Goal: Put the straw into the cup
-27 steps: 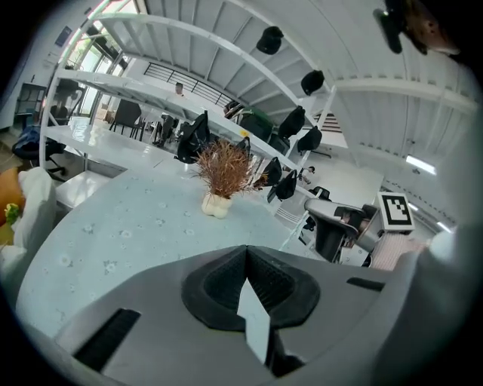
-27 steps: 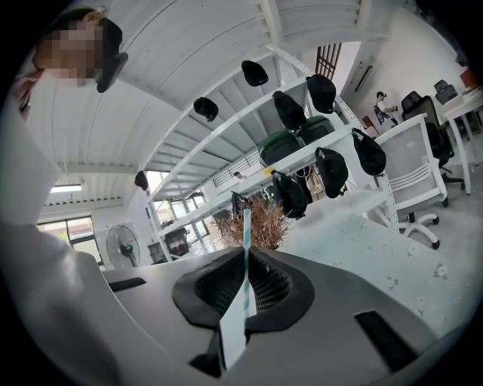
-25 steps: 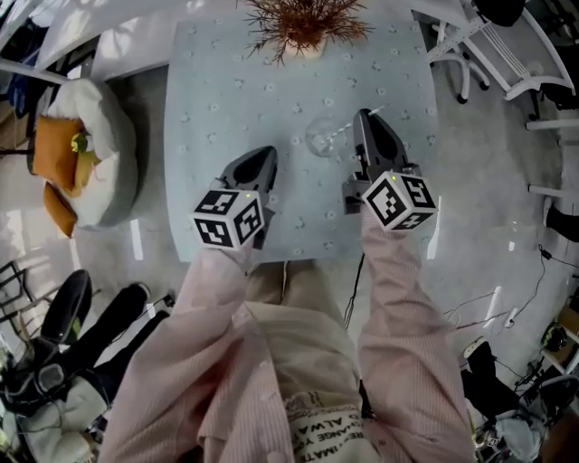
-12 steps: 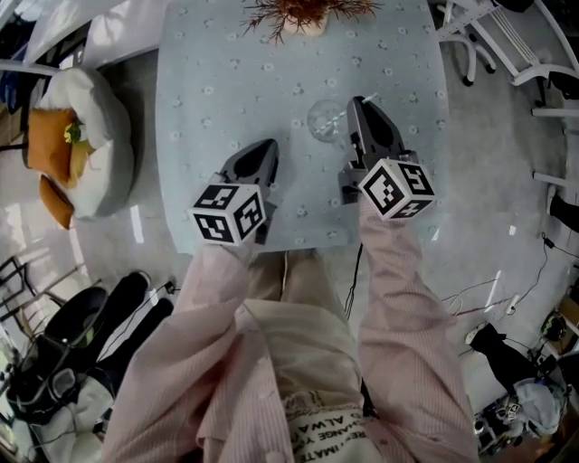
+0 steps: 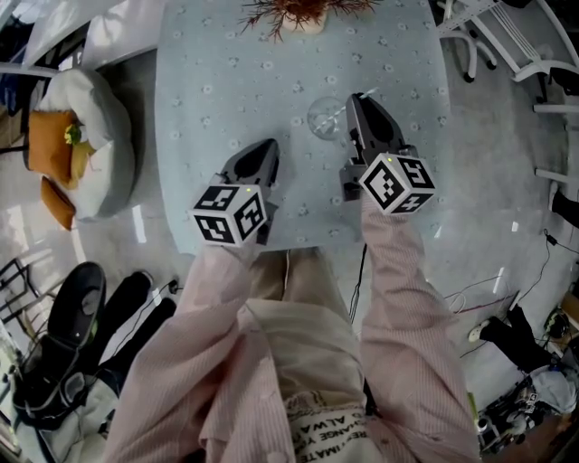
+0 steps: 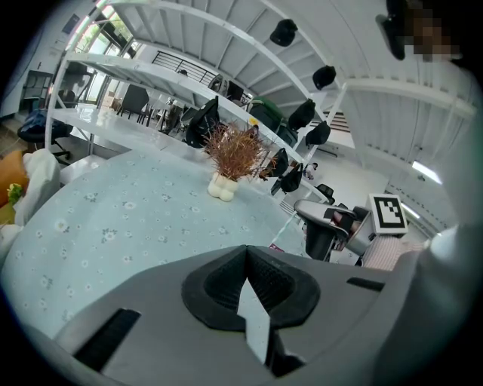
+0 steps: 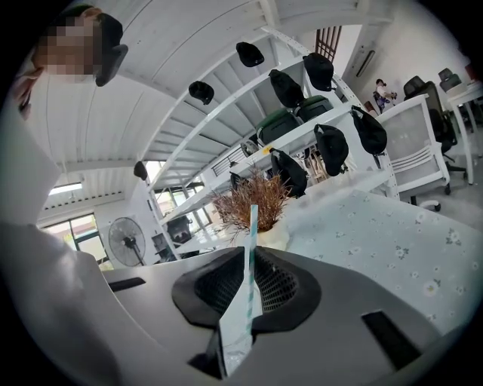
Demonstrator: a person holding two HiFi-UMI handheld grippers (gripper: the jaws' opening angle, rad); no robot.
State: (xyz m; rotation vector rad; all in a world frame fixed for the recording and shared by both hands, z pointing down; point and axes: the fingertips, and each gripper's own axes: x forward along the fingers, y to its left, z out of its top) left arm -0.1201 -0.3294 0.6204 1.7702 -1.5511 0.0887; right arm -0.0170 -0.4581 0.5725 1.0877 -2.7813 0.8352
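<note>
Straw, where is it?
Clamped in the right gripper, jaws nearly closed on it, poking past them, just beside the cup on the counter.
Left gripper?
Jaws together, nearer the counter's edge.

Dried plant at far table edge; orange cushion on white seat

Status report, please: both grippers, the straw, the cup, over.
Left gripper shut, apart from cup. Right gripper shut on straw, beside cup. Straw's lower end hidden; in cup or not, cannot tell. Nothing blocks the cup.
</note>
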